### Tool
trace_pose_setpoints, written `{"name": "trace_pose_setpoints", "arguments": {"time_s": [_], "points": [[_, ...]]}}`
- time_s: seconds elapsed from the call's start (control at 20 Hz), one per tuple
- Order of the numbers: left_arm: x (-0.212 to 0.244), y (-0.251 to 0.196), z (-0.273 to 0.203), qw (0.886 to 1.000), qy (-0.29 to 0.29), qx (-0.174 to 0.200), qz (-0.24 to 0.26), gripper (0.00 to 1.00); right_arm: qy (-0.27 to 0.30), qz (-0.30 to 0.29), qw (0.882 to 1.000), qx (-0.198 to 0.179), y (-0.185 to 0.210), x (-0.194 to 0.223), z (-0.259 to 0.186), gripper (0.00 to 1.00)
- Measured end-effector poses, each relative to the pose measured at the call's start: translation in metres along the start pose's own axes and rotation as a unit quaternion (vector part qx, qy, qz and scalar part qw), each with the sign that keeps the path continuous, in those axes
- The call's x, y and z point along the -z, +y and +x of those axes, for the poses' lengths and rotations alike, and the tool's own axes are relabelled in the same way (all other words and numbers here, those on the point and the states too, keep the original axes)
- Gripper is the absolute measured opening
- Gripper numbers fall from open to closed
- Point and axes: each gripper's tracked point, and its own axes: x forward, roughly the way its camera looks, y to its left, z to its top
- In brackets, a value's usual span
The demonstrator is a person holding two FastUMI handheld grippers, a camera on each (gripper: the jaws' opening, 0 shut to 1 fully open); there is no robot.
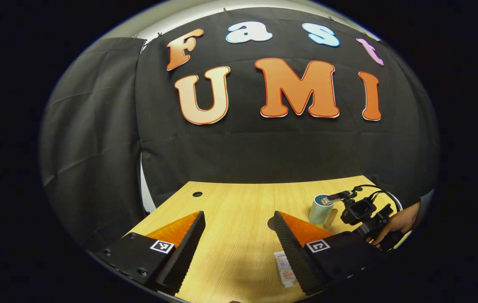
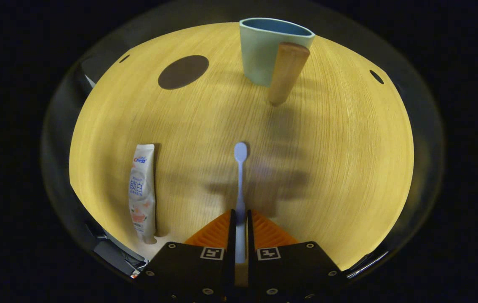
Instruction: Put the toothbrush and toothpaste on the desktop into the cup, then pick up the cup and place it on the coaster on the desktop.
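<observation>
1. At six o'clock in the right gripper view, the right gripper (image 2: 239,219) has its two fingers pressed together on the toothbrush (image 2: 240,176), whose pale blue stem runs straight up toward twelve o'clock with its rounded head free above the wooden desktop (image 2: 348,168).
2. At about eight o'clock in that view the toothpaste (image 2: 142,193) lies flat on the desktop, well apart from the toothbrush.
3. Toward twelve o'clock stands the cup (image 2: 264,50), pale green with a blue inside and a wooden handle facing the camera; it stands upright.
4. At eleven o'clock, left of the cup, a dark round coaster (image 2: 183,71) lies on the wood, apart from the cup.
5. In the left gripper view the left gripper (image 1: 239,221) hangs over the desktop with its jaws wide apart and nothing between them.
6. The toothpaste shows at five o'clock there, just beside the right-hand finger.
7. At three o'clock the cup stands, with the right gripper and the hand (image 1: 396,223) holding it just beside it.
</observation>
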Motion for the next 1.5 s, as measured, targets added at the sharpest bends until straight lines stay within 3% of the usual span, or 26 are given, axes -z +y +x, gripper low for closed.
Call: {"name": "trace_pose_setpoints", "arguments": {"time_s": [0.4, 0.65, 0.8, 0.95, 1.05, 1.1, 1.25, 1.35, 1.5], "points": [[0.025, -0.022, 0.015, 0.998, 0.053, 0.034, -0.015, 0.98, -0.051, 0.033, 0.997, -0.054, 0.002, -0.011, -0.014, 0.06], [0.066, -0.053, 0.032, 0.986, 0.15, 0.074, -0.024, 0.98, -0.103, 0.023, 0.991, -0.081, -0.008, -0.014, -0.049, 0.05], [0.108, -0.069, 0.039, 0.966, 0.242, 0.088, -0.036, 0.99, -0.141, 0.015, 0.985, -0.1, -0.015, -0.02, -0.077, 0.06], [0.149, -0.079, 0.035, 0.937, 0.335, 0.086, -0.041, 0.99, -0.181, 0.002, 0.978, -0.105, -0.021, -0.029, -0.097, 0.06], [0.171, -0.086, 0.038, 0.921, 0.374, 0.105, -0.042, 0.99, -0.216, -0.006, 0.971, -0.104, -0.025, -0.038, -0.118, 0.05], [0.185, -0.088, 0.042, 0.906, 0.405, 0.121, -0.036, 0.98, -0.233, -0.002, 0.967, -0.104, -0.027, -0.046, -0.128, 0.05], [0.212, -0.077, 0.048, 0.87, 0.476, 0.122, -0.038, 0.95, -0.269, 0.005, 0.958, -0.101, -0.027, -0.06, -0.146, 0.05], [0.223, -0.073, 0.056, 0.845, 0.516, 0.132, -0.055, 0.87, -0.294, 0.01, 0.951, -0.093, -0.027, -0.072, -0.155, 0.05], [0.226, -0.058, 0.08, 0.821, 0.551, 0.138, -0.052, 0.82, -0.332, 0.033, 0.939, -0.084, -0.034, -0.089, -0.177, 0.05]]}}
